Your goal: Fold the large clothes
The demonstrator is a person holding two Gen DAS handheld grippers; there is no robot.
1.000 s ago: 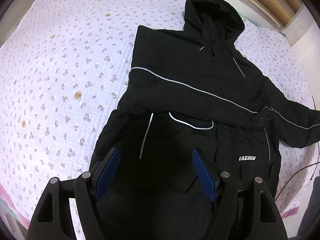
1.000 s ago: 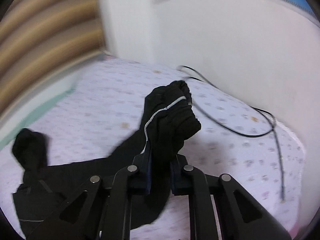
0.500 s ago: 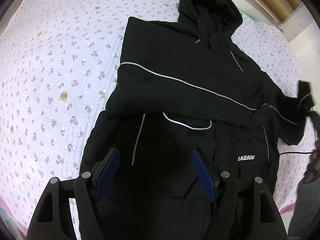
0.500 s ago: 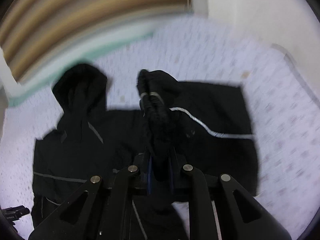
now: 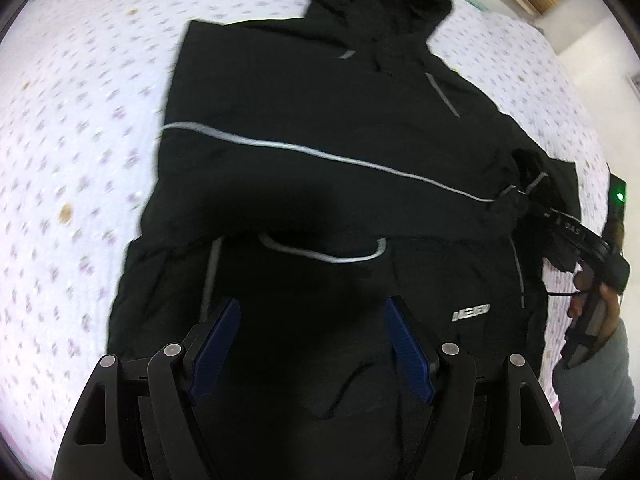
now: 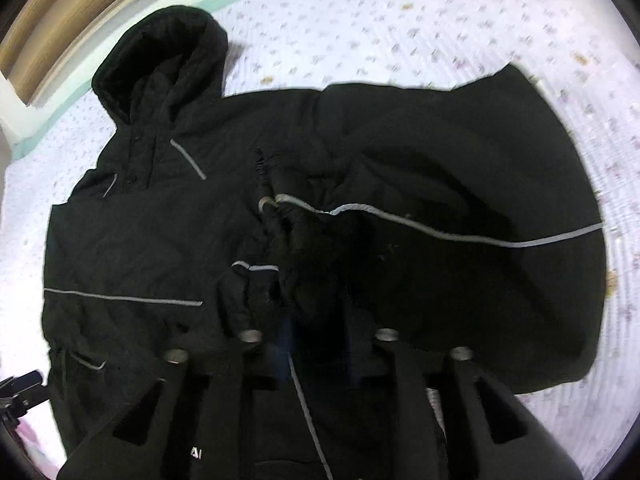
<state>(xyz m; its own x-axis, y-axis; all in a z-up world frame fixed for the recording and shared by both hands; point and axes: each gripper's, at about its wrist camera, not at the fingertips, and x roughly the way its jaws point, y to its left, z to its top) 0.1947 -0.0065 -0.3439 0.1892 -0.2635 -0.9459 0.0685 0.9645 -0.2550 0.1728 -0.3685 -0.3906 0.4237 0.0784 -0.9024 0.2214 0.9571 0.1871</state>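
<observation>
1. A black hooded jacket (image 5: 320, 152) lies spread on the bed (image 5: 80, 128), which is covered by a white quilt with small purple flowers. The hood (image 6: 160, 60) points toward the head edge of the bed, where a wooden headboard (image 6: 72, 8) shows.
2. Grey reflective piping (image 5: 320, 156) runs across the jacket's chest. A small white logo (image 5: 471, 313) sits low on the front.
3. The left tongs (image 5: 312, 340) hover over the lower part of the jacket. Their blue pads (image 5: 216, 340) stand wide apart with nothing between them.
4. The right tongs (image 6: 316, 344) are closed on the cuff end of the jacket's sleeve (image 6: 296, 264), which is bunched up in front of them over the middle of the jacket body. The pads themselves are mostly hidden by black fabric.
5. In the left wrist view, the right tongs (image 5: 536, 208) appear at the jacket's side nearest the bed's right edge, with the dark sleeve end at their tip. The person's hand (image 5: 596, 308) is holding their grip.
6. The other side of the jacket is already folded in over the body, so its edge there runs straight.
</observation>
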